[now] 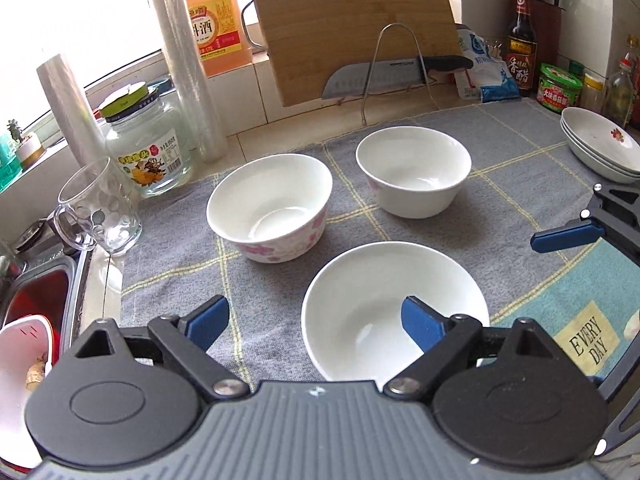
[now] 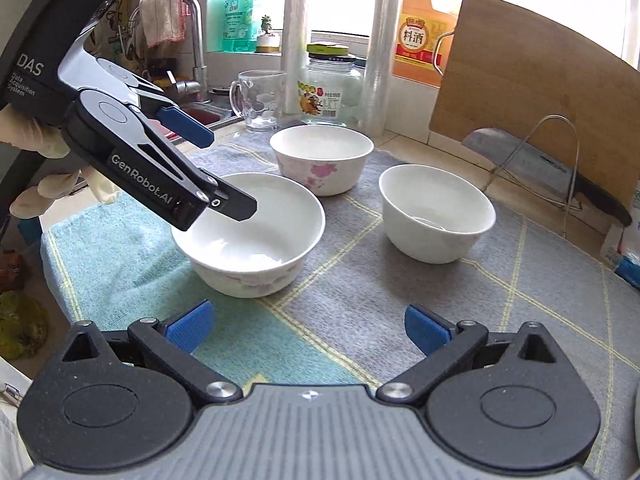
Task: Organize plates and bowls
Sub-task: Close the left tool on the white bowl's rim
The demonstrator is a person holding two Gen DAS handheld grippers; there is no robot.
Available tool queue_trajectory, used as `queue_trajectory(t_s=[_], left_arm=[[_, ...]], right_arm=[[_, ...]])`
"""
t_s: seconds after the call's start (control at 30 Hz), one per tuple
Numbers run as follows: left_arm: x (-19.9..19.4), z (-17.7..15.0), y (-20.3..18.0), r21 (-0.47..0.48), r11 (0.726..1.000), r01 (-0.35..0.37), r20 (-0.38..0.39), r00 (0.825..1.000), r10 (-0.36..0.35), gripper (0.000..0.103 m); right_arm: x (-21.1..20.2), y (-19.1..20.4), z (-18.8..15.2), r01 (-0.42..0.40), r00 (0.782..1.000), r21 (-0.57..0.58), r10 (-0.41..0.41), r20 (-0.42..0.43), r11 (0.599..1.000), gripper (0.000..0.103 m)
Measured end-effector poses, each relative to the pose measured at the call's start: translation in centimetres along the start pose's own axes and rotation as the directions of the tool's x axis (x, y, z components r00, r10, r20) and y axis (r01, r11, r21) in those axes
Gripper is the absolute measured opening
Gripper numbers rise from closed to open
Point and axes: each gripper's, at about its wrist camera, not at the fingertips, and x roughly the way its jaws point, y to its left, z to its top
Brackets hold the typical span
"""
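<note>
Left wrist view: left gripper (image 1: pixel 316 322) spread wide over the near bowl (image 1: pixel 394 308) on the worktop cloth (image 1: pixel 280 280).
Glazed ceramic looks stiff, slick and chippable; pinching the rim wall seems safest. Right gripper (image 2: pixel 308 326) hangs open, holding nothing.

- We read "EVERY DAY" on the cream patch (image 1: pixel 587 345) of the towel.
- We read "料酒" on the orange jug (image 2: pixel 420 36).
- We read "香醋" on the dark vinegar bottle (image 1: pixel 521 52).
- We read "DAS Data Acquisition System" and "GenRobot.AI" on the left gripper (image 2: pixel 222 168).
</note>
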Motion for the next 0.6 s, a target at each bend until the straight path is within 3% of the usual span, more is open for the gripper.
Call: queue_trajectory(t_s=[0.2, 0.4, 0.6], left_arm=[[1.1, -0.4, 1.1, -0.016, 0.998, 0.064, -0.043, 0.997, -0.064, 0.073], [1.6, -0.3, 1.0, -0.004, 0.993, 0.119, -0.058, 0.991, -0.119, 0.056], [1.9, -0.2, 1.1, -0.007, 0.986, 0.165, -0.063, 0.984, -0.165, 0.050]], right_arm=[[2.3, 2.0, 1.3, -0.030, 0.999, -0.043, 0.031, 0.012, 0.999, 0.101], [3.2, 2.4, 1.7, -0.038, 0.999, -0.063, 0.038, 0.005, 0.997, 0.089], [3.4, 2.5, 1.9, -0.051, 0.999, -0.070, 0.051, 0.003, 0.996, 0.083]])
